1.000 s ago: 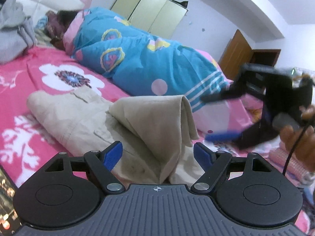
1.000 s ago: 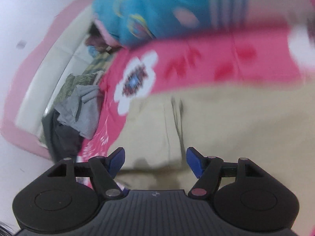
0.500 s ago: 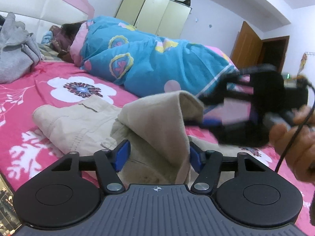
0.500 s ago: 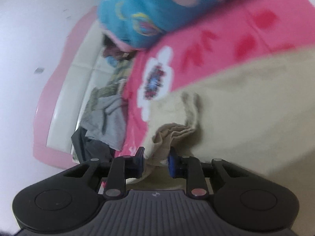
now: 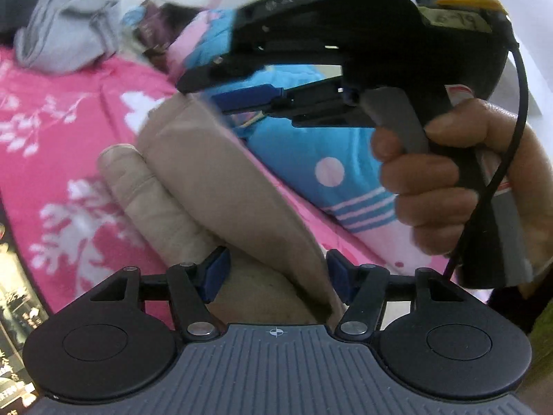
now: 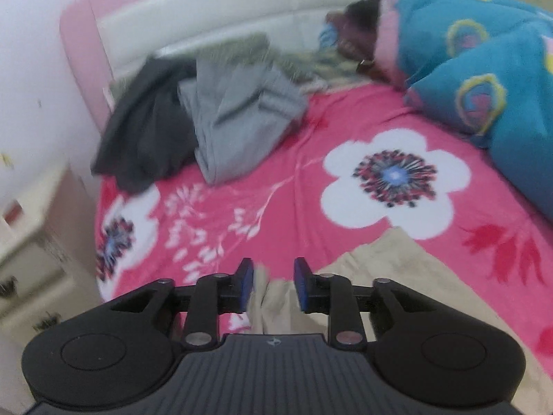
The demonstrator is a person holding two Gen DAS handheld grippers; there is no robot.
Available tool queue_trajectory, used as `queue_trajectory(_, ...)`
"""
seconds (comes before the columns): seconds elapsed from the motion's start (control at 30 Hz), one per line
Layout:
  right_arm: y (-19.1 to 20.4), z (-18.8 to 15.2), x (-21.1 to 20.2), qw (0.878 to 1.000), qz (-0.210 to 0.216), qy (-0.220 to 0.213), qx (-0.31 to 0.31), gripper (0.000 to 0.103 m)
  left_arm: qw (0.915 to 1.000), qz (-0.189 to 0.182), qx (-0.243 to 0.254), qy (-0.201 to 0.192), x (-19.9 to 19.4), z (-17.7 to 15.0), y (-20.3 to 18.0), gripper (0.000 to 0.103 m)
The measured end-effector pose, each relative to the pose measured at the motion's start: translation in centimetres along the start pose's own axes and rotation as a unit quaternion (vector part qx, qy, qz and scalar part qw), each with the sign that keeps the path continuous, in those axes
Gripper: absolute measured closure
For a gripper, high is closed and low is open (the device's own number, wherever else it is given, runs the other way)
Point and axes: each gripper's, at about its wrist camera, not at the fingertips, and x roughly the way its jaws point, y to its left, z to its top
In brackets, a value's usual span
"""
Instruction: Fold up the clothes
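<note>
left gripper [image 5: 274, 271] clamped on folded beige trousers [image 5: 214, 186] over a pink bedsheet [image 5: 62, 110]; right gripper [image 6: 273, 285] jaws opening around the beige cloth

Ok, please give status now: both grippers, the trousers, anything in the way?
Left gripper around beige trousers fold. Right gripper opening, trouser edge between pads. Grey clothes far off, not in the way.
</note>
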Motion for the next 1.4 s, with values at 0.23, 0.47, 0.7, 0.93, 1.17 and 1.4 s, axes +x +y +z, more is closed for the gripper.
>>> queue_trajectory(0.23, -2.7, -0.2, -3.0, 0.996, 0.008, -0.068, 0.053, 0.035, 0.9987, -0.016, -0.047, -0.009, -0.8, 0.6, 1.3, 0.041)
queue_trajectory(0.47, -6.7, -2.4, -3.7, 0.997, -0.074, -0.031, 0.016, 0.033, 0.9971, -0.014, -0.062, -0.042, -1.5, 1.5, 1.4, 0.039)
queue_trajectory(0.7, -5.0, -4.4, -1.5, 0.99, -0.092, -0.004, -0.109, 0.04, 0.9956, 0.016, -0.077, -0.051, -0.7, 2.5, 2.0, 0.037)
queue_trajectory(0.93, -4.5, -4.5, -1.8, 0.987, -0.067, -0.043, -0.14, 0.04, 0.9957, 0.022, -0.073, -0.052, -0.9, 2.5, 2.6, 0.039)
queue_trajectory(1.17, -8.9, -2.3, 2.0, 0.997, -0.01, 0.023, -0.076, 0.04, 0.9958, 0.039, -0.064, -0.053, 0.1, 3.0, 2.1, 0.048)
queue_trajectory(1.4, -11.0, -2.5, 4.4, 0.99, 0.08, 0.092, -0.066, 0.044, 0.9959, 0.053, -0.068, -0.029, -0.7, 2.7, 2.9, 0.075)
